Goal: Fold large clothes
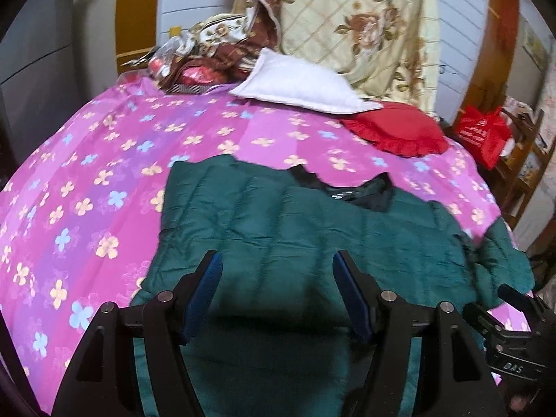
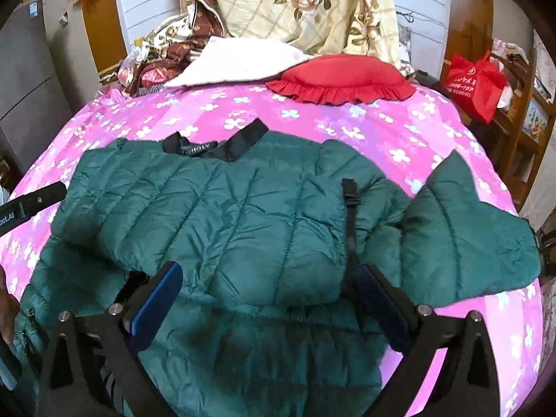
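Note:
A dark green quilted jacket (image 2: 243, 215) with a black collar (image 2: 222, 144) lies spread on the pink flowered bed cover (image 2: 347, 121). One sleeve is folded across the body; the other sleeve (image 2: 462, 229) lies out to the right. The jacket also shows in the left wrist view (image 1: 295, 229). My left gripper (image 1: 276, 264) is open and empty above the jacket's lower part. My right gripper (image 2: 267, 278) is open and empty above the jacket's middle. The right gripper's body (image 1: 514, 340) shows at the lower right of the left wrist view.
A red frilled cushion (image 2: 340, 76), a white pillow (image 1: 299, 87) and piled floral bedding (image 2: 299, 0) lie at the bed's head. A red bag (image 2: 472, 83) sits on a wooden shelf to the right. Grey cabinets (image 1: 34, 62) stand to the left.

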Motion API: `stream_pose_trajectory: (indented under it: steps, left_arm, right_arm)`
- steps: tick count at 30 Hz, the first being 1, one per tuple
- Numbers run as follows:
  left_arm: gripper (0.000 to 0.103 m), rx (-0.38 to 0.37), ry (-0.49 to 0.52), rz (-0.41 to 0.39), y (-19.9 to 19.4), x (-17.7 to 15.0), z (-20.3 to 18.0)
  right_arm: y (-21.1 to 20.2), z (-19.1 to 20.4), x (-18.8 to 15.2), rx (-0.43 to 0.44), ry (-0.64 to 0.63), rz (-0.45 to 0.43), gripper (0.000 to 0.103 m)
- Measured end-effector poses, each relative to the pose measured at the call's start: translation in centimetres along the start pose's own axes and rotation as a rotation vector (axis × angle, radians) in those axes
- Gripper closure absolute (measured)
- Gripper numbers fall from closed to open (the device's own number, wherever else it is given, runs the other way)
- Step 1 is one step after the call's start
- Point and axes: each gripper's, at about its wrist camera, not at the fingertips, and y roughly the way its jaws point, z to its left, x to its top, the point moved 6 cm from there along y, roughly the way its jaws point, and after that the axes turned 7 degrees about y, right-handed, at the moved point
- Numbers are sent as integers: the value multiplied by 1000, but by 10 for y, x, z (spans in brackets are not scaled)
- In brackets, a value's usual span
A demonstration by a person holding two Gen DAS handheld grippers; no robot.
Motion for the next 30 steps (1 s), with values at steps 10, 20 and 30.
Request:
stream_pose_trajectory:
  steps: [10,20,30]
  left_arm:
    - [59,-28,11,-8,-18,-1,-25]
    - [59,-44,-3,11,-17,-8,-43]
    - [59,-45,7,26,-11,-14,-60]
  right_arm:
    - [-33,-49,7,-39,76,-42,1]
    - [-40,-125,5,-117,185,-52,1]
    - [-48,-182,4,-168,263,-69,1]
